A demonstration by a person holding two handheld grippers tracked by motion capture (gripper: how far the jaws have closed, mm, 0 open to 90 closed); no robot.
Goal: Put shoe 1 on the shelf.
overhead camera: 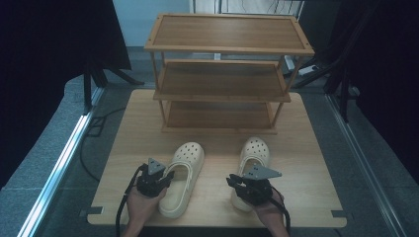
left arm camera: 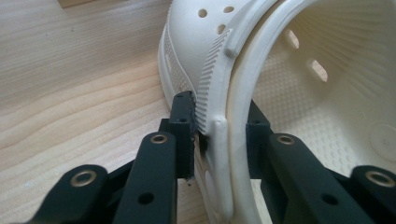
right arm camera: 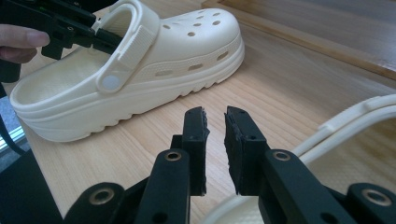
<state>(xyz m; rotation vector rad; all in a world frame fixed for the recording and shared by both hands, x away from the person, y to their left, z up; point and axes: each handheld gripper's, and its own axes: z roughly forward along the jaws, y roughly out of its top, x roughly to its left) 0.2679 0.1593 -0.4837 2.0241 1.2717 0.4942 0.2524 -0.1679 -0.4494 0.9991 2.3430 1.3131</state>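
Note:
Two cream clogs lie on the wooden table [overhead camera: 306,173]. The left clog [overhead camera: 188,158] points toward the rack, and my left gripper [overhead camera: 167,178] holds it at the heel end. In the left gripper view the gripper [left arm camera: 218,105] has one jaw outside, against the ribbed strap [left arm camera: 212,70], and the other inside the shoe, shut on the side wall. The right clog [overhead camera: 254,150] lies to the right. My right gripper [overhead camera: 233,180] hovers at its heel. Its jaws [right arm camera: 215,116] stand a narrow gap apart with only bare wood between them; the right clog's rim [right arm camera: 355,121] curves past beside them.
A three-tier wooden shoe rack [overhead camera: 222,79] stands at the back of the table, its shelves bare. Its lowest board [right arm camera: 327,28] lies just beyond the left clog [right arm camera: 187,46]. Dark curtains and stands flank the table, and a metal rail [overhead camera: 64,153] runs along the left.

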